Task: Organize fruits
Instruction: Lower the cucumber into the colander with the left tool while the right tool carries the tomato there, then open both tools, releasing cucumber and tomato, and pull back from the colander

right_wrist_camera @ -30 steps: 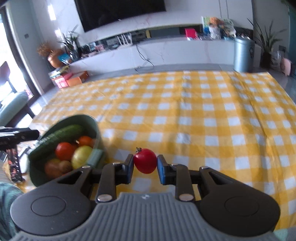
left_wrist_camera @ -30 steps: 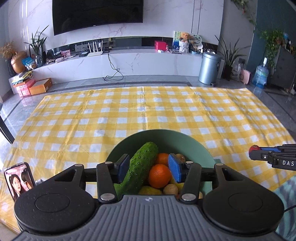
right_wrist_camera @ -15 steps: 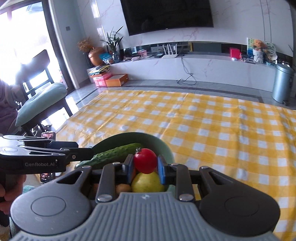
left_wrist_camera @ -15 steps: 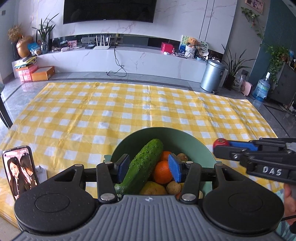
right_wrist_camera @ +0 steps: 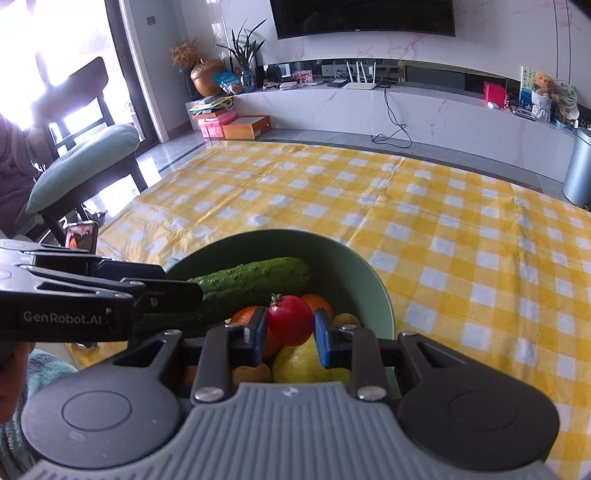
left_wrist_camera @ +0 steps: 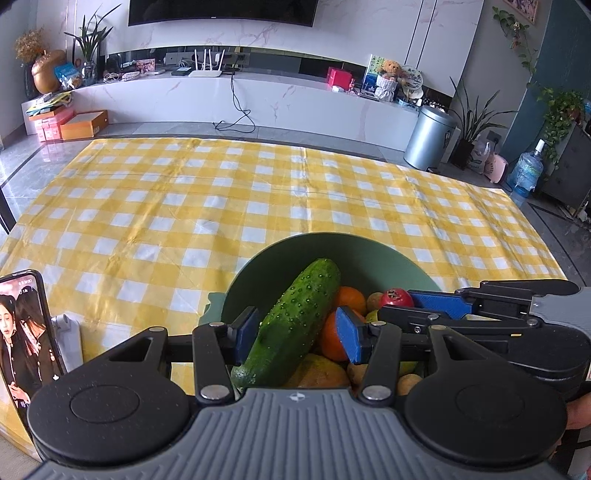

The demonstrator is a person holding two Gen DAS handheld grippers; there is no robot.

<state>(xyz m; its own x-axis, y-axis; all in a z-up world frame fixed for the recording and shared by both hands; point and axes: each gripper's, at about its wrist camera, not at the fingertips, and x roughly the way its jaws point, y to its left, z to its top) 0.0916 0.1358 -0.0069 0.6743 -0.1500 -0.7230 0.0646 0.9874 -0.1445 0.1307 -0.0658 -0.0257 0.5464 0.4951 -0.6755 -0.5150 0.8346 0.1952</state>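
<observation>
Holding a tomato (right_wrist_camera: 290,319) between its fingers over the green bowl (right_wrist_camera: 373,280) low in the frame, the right gripper (right_wrist_camera: 290,334) has only the drop left (cucumber (left_wrist_camera: 295,317), oranges already inside), while the left gripper (left_wrist_camera: 295,334) hovers open, empty, and the cloth (left_wrist_camera: 184,206) shows no stray fruit.

Marble-look white wall (left_wrist_camera: 369,33) is fitted with a dark TV (right_wrist_camera: 362,16). Long white media console (left_wrist_camera: 258,99) is loaded with router (left_wrist_camera: 205,72), red box (left_wrist_camera: 339,78), teddy bear (left_wrist_camera: 388,68). Grey glossy tile floor (left_wrist_camera: 155,127) is seen. Steel bin (left_wrist_camera: 428,138), potted plant (left_wrist_camera: 474,125), water bottle (left_wrist_camera: 526,173) are placed right. Strong daylight is admitted through the window (right_wrist_camera: 70,48) beside a cushioned chair (right_wrist_camera: 85,158).
</observation>
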